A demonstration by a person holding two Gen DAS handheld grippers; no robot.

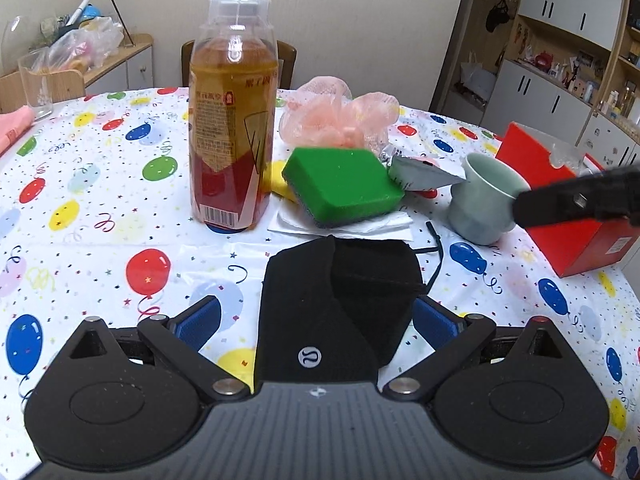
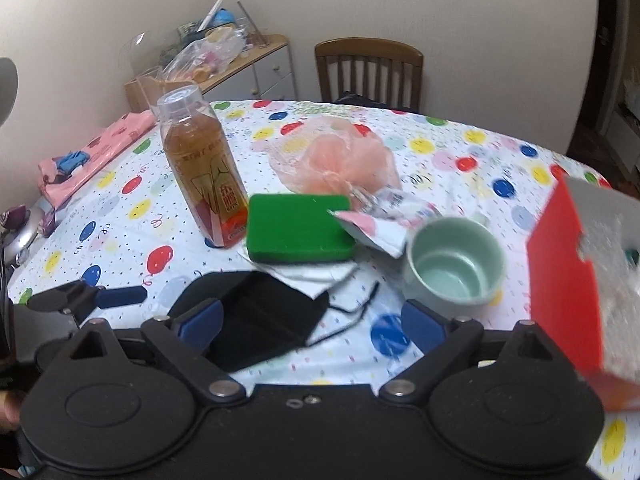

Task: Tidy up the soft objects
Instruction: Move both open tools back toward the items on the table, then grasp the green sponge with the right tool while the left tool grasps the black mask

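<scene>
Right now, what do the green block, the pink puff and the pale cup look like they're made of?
Green sponge: matte foam with a darker scouring layer beneath. Pink bath puff: gathered, see-through mesh netting, probably plastic. Pale green cup: smooth and glossy, likely glazed ceramic, possibly plastic.

Balloon-print table [image 1: 100, 216] with bottle [image 1: 232, 120], cup [image 1: 480, 204], black cloth [image 1: 336, 312].

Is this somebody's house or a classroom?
Most likely a home dining room: a table with a balloon-print tablecloth, a wooden chair pushed up to it, and wall cabinets full of household bits.
</scene>
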